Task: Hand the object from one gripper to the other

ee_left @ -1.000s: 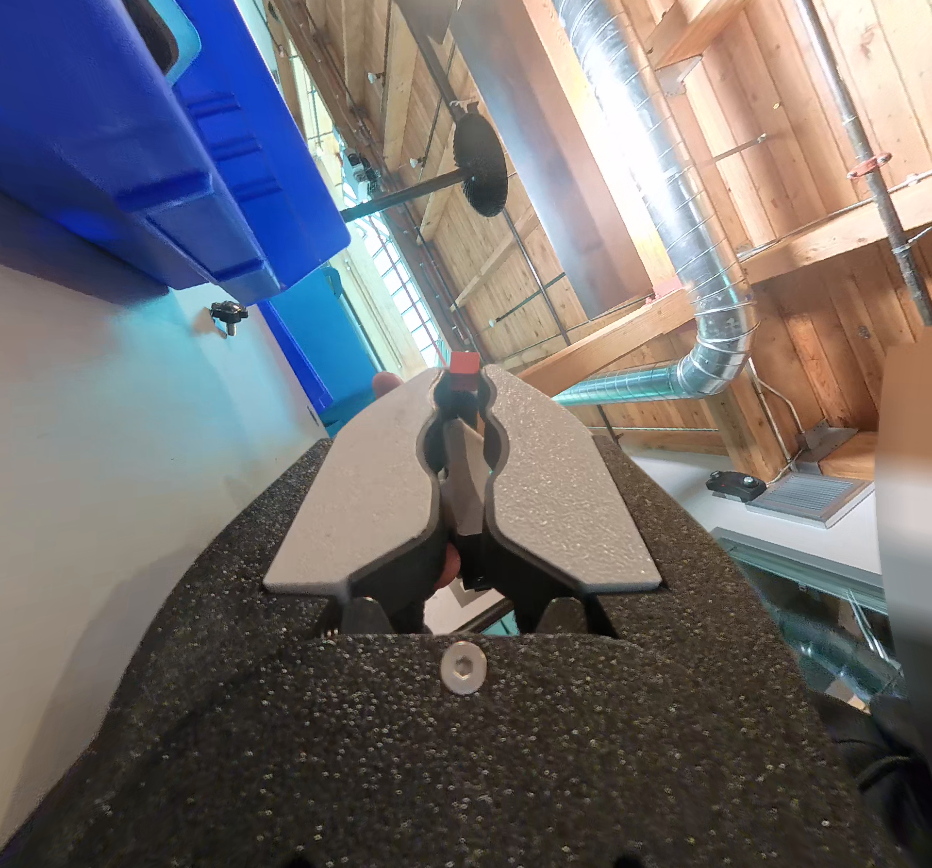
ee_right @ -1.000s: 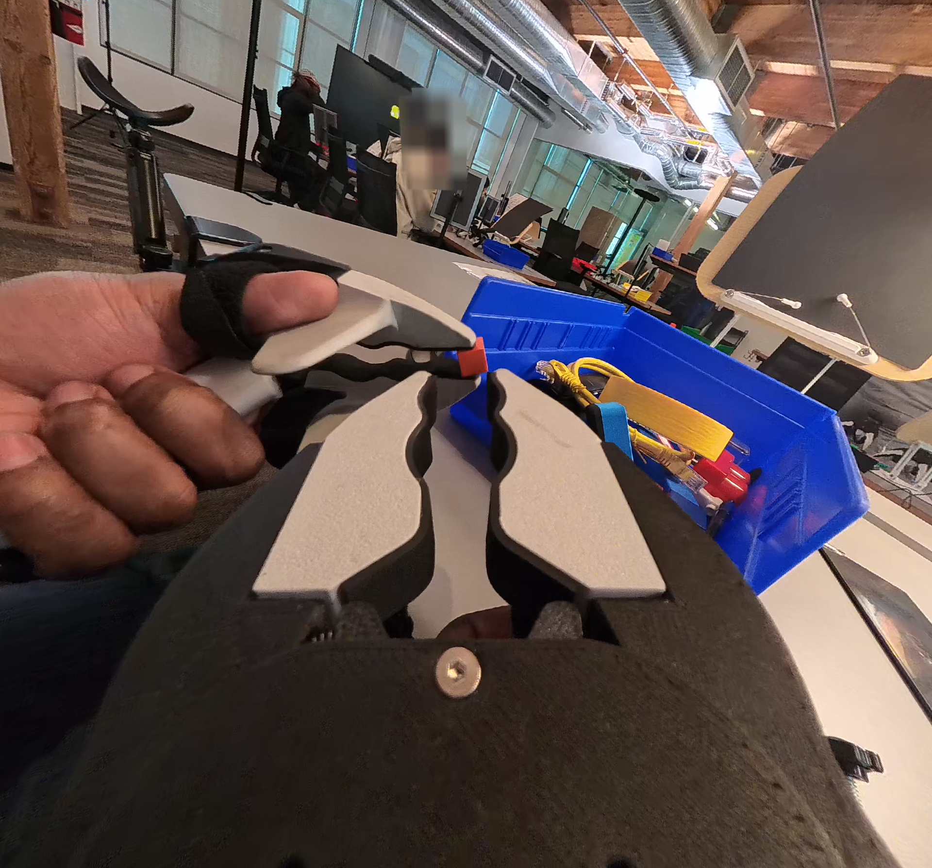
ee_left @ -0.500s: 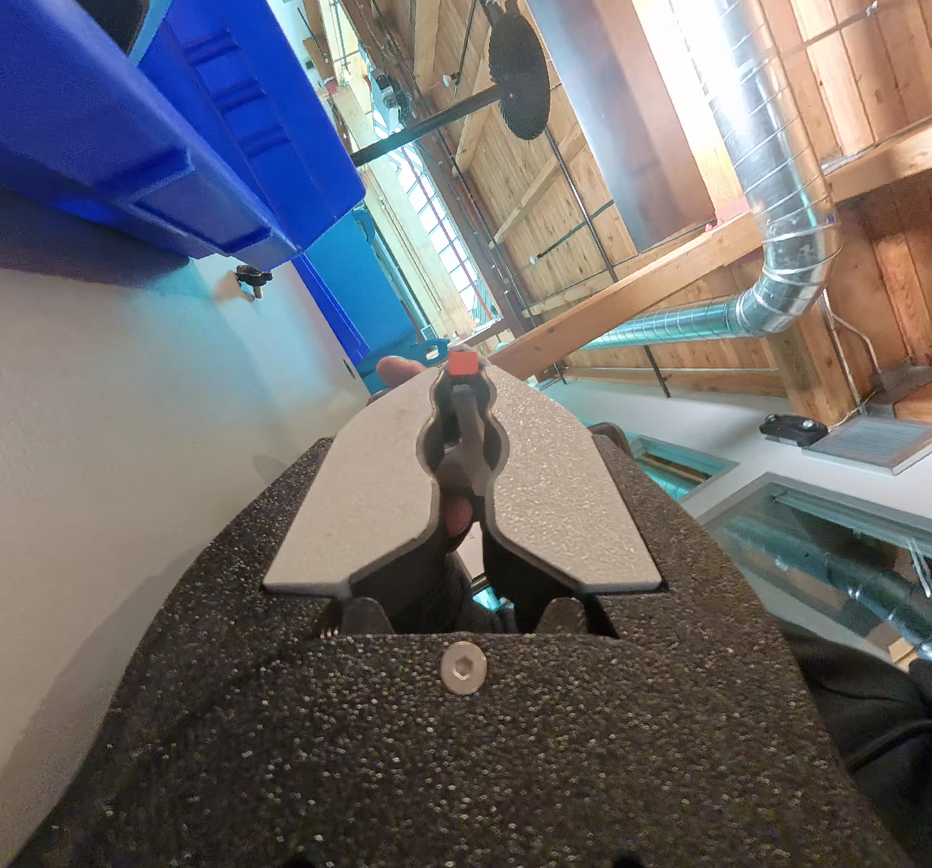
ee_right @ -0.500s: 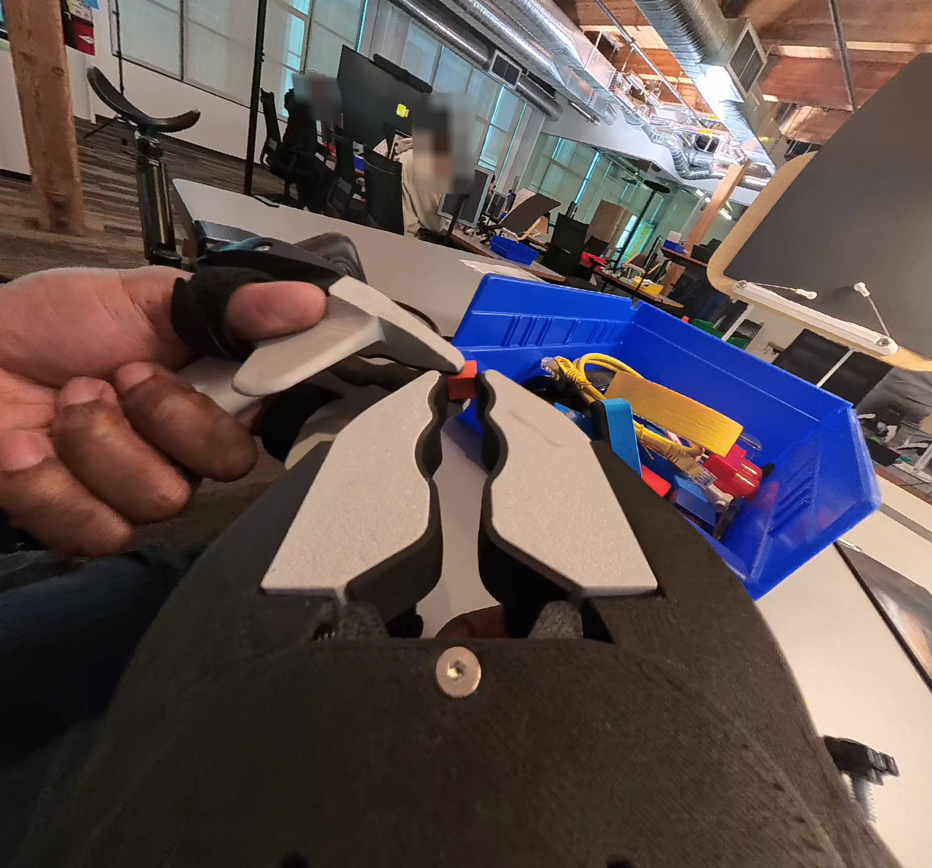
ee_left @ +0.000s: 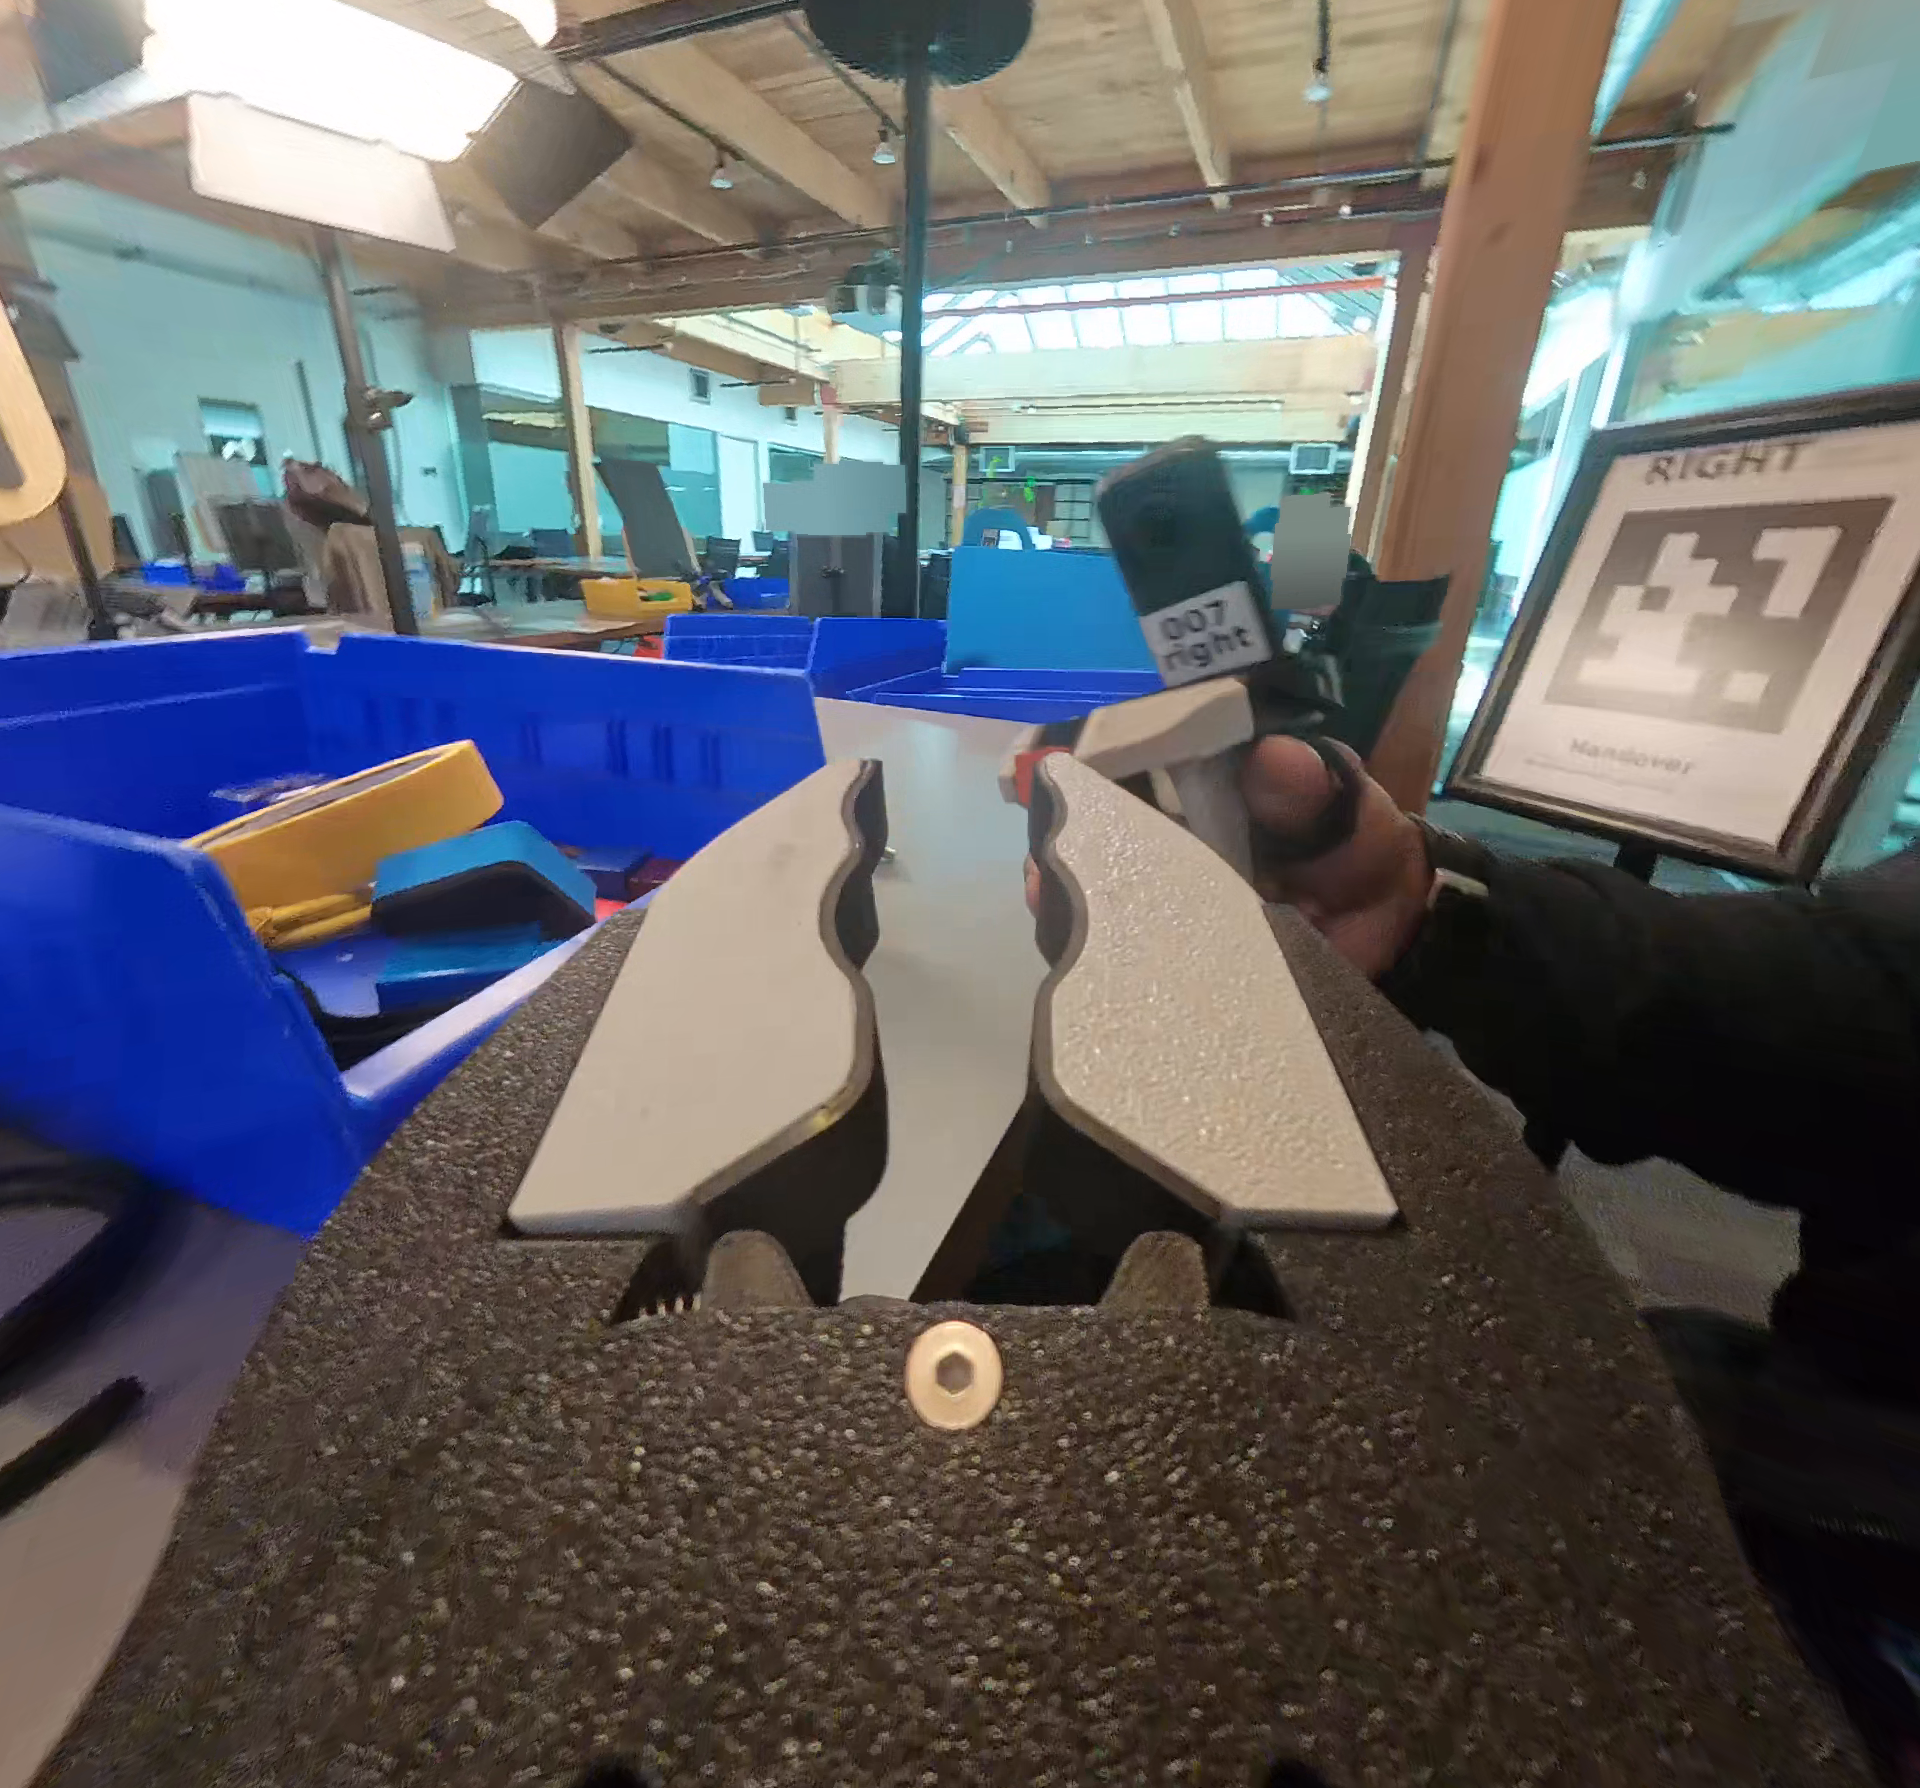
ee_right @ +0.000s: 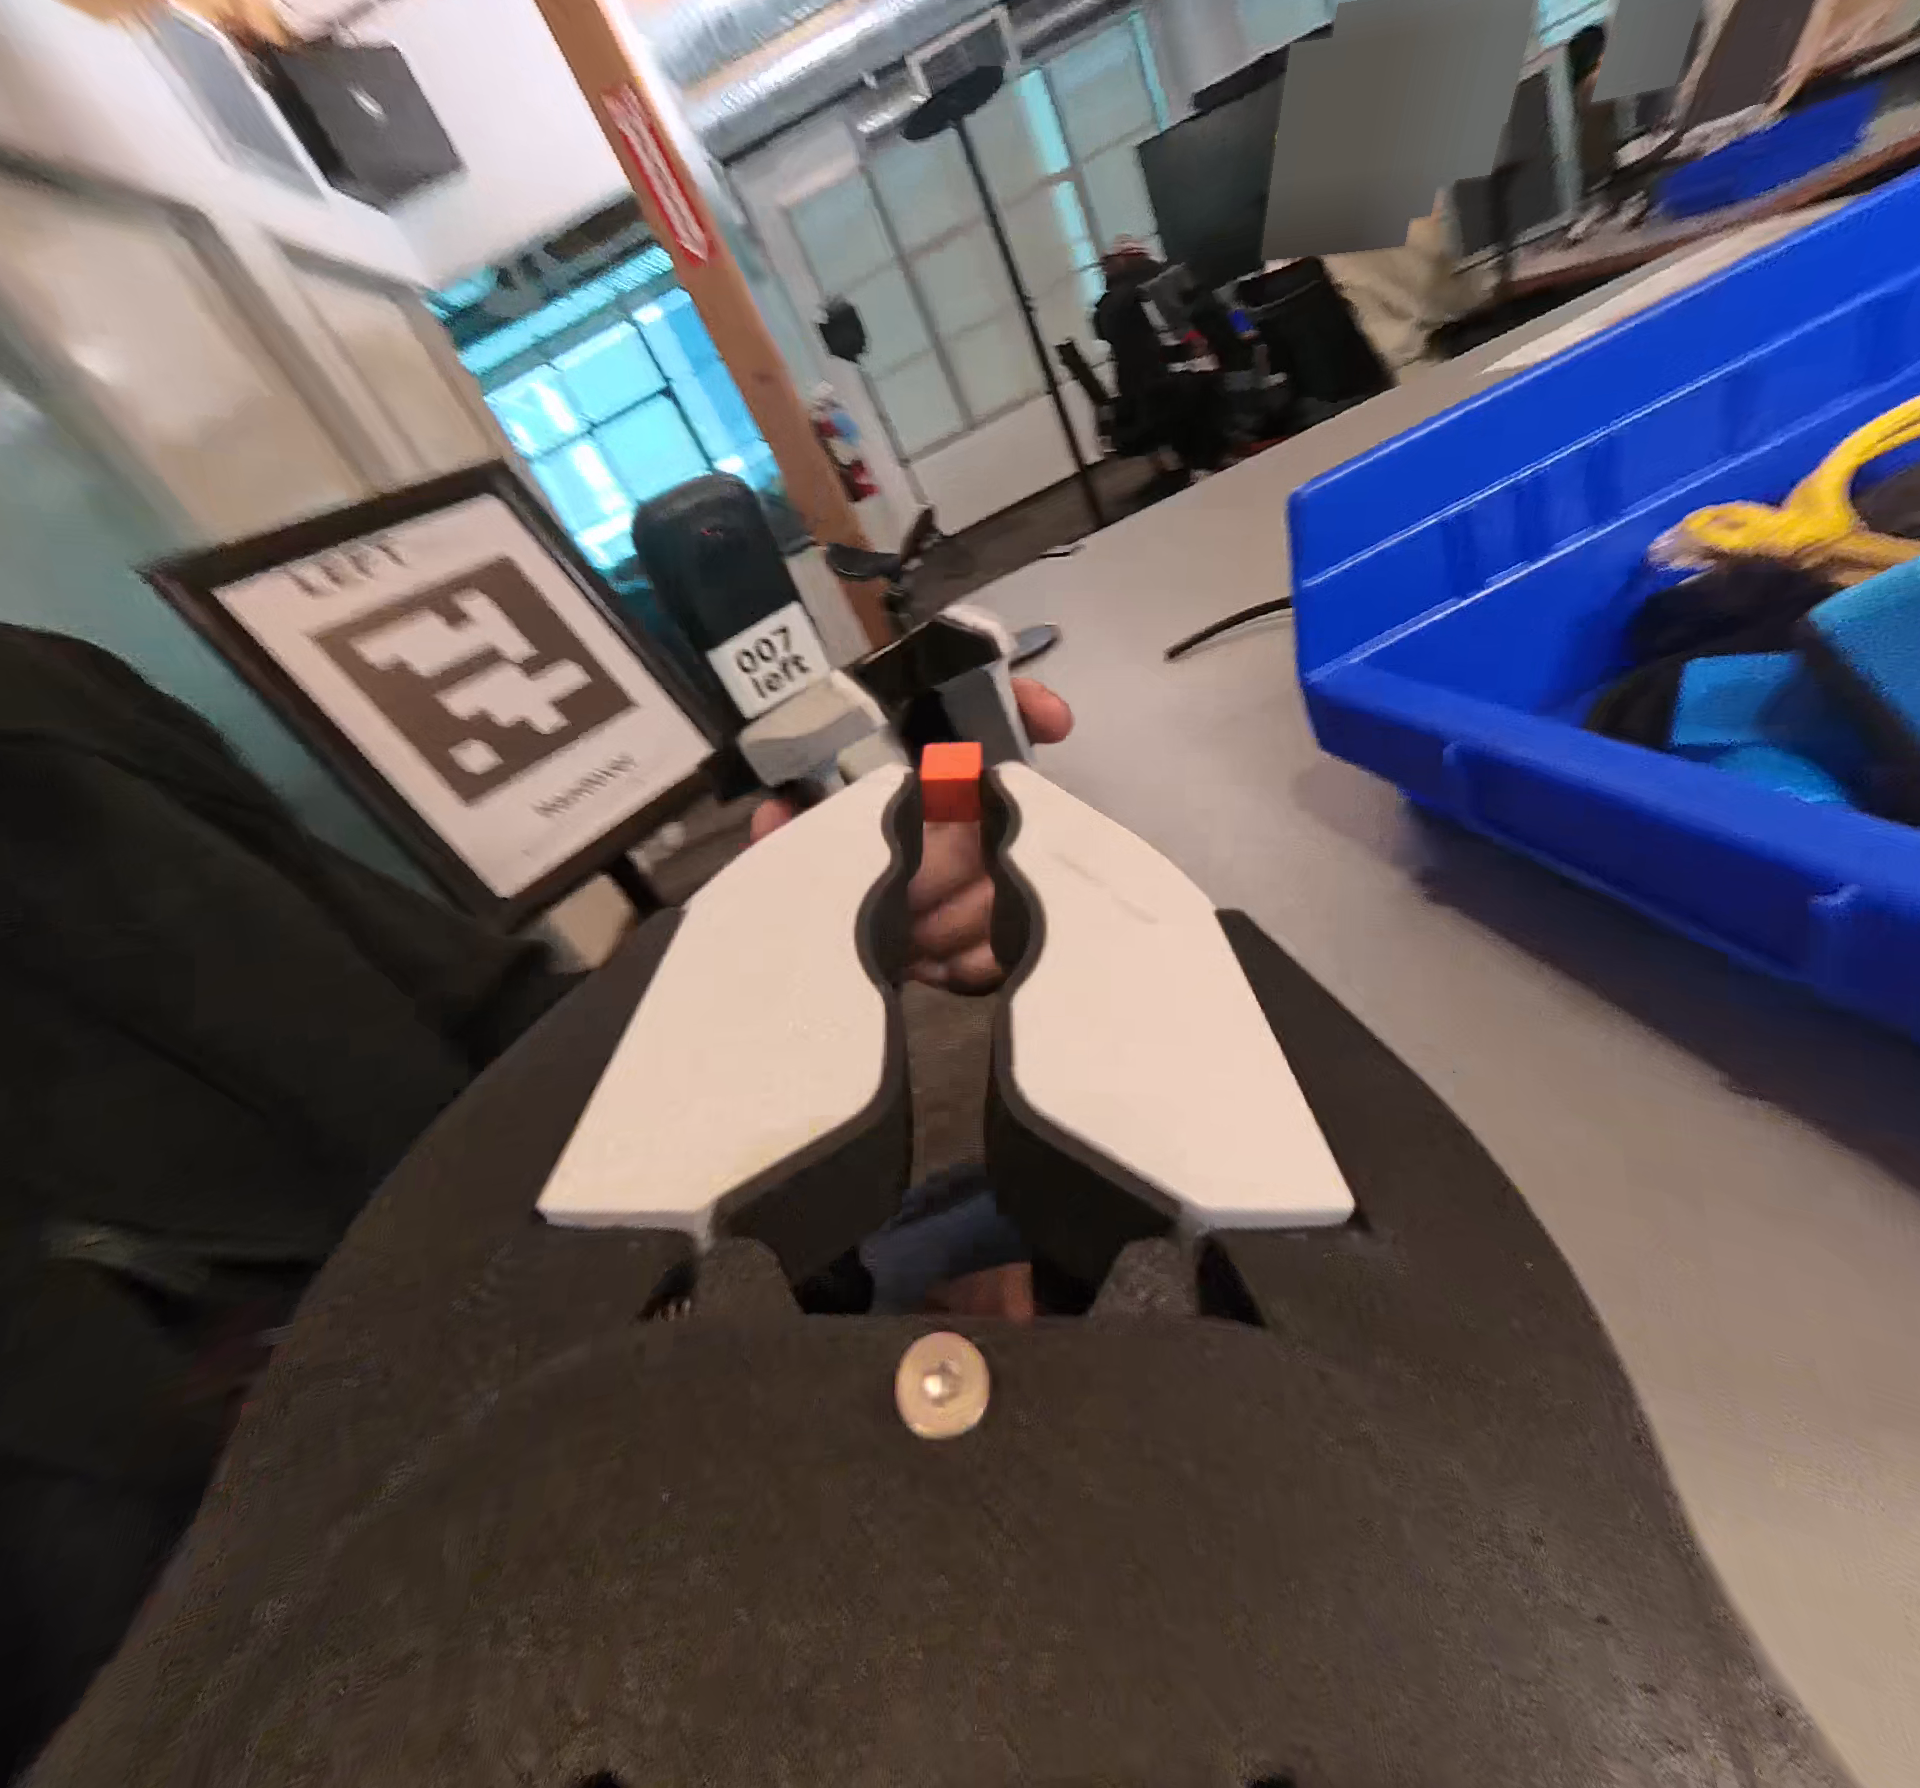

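orange block [ee_right: 951, 781] pinched at right gripper [ee_right: 948, 788] fingertips, above the grey table [ee_right: 1351, 959].
left gripper [ee_left: 954, 788] spread wide, holding nothing; white written labels on both camera stalks, framed marker sign [ee_right: 457, 689] far left, blue bin [ee_right: 1621, 699] right.

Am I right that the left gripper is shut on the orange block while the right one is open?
Not quite: it is the reverse. The right wrist view shows the right gripper shut on the orange block; the left gripper is open.

2 grippers [ee_left: 956, 782] [ee_right: 951, 782], 1 orange cube [ee_right: 951, 780], 1 blue bin [ee_right: 1558, 616], 2 framed markers [ee_left: 1704, 637] [ee_right: 457, 689].
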A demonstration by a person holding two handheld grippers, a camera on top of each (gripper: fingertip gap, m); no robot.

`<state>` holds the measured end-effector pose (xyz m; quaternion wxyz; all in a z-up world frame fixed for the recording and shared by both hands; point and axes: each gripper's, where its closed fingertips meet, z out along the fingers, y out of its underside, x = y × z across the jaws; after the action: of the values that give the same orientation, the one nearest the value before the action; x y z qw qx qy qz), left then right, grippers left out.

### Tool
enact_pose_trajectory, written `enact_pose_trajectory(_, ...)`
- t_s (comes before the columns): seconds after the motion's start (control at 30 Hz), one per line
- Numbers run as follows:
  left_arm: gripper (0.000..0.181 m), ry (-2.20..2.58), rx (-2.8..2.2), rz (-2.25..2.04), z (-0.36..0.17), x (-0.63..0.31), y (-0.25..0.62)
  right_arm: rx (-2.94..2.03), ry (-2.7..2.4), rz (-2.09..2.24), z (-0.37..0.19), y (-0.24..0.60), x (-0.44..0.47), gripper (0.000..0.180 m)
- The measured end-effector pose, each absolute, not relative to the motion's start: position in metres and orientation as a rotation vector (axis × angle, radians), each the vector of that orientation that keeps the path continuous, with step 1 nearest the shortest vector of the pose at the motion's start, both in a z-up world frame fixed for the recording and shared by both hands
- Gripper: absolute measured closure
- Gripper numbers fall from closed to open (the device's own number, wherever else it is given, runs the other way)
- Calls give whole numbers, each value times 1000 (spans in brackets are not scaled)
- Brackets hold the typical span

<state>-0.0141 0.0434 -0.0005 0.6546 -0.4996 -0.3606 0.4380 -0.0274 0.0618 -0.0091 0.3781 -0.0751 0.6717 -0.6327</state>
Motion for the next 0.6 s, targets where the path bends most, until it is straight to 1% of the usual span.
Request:
enact_pose_trajectory(0.17, 155, -655, -1237, 1073, 3, -3, 62, -189, 1615, -1425, -11, 71, -12, 171)
enact_pose_trajectory(0.33, 155, -530, -1449, 1245, -13, -1, 79, -215, 1593, -1307, -12, 76, 3, 170)
enact_pose_trajectory(0.47, 155, -474, -1517, 1306, -19, 0, 83, -231, 1616, -1245, -18, 79, 10, 170)
enact_pose_trajectory(0.6, 159, -428, -1553, 1336, -21, 2, 88, -246, 1613, -1209, -20, 82, 15, 170)
